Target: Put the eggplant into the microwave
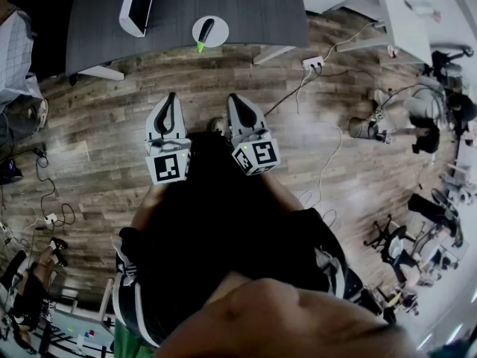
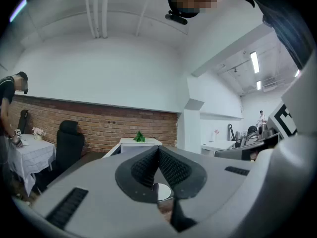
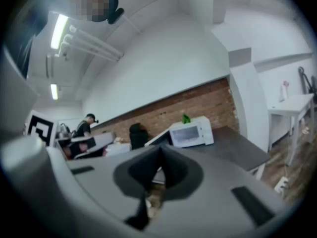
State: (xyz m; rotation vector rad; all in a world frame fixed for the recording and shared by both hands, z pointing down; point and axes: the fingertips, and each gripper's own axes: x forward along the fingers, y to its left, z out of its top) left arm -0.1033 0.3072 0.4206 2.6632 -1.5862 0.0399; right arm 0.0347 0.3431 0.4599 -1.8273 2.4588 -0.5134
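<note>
Left claw [image 1: 171, 97], right claw [image 1: 232, 99]: both closed, empty. Ahead on counter [image 1: 253, 6]: eggplant [image 1: 206, 30] on plate [image 1: 221, 33]; microwave [image 1: 139, 4] ahead-left.

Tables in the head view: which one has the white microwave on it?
The dark grey table at the top centre: it carries the white box-shaped microwave. The white table at upper right has none.

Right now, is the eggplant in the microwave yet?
Done: nothing; the eggplant lies on its plate on the table near the microwave. In hand: nothing; the left hand-held gripper and right hand-held gripper are shut and empty. Still to do: grab it, load it.
</note>
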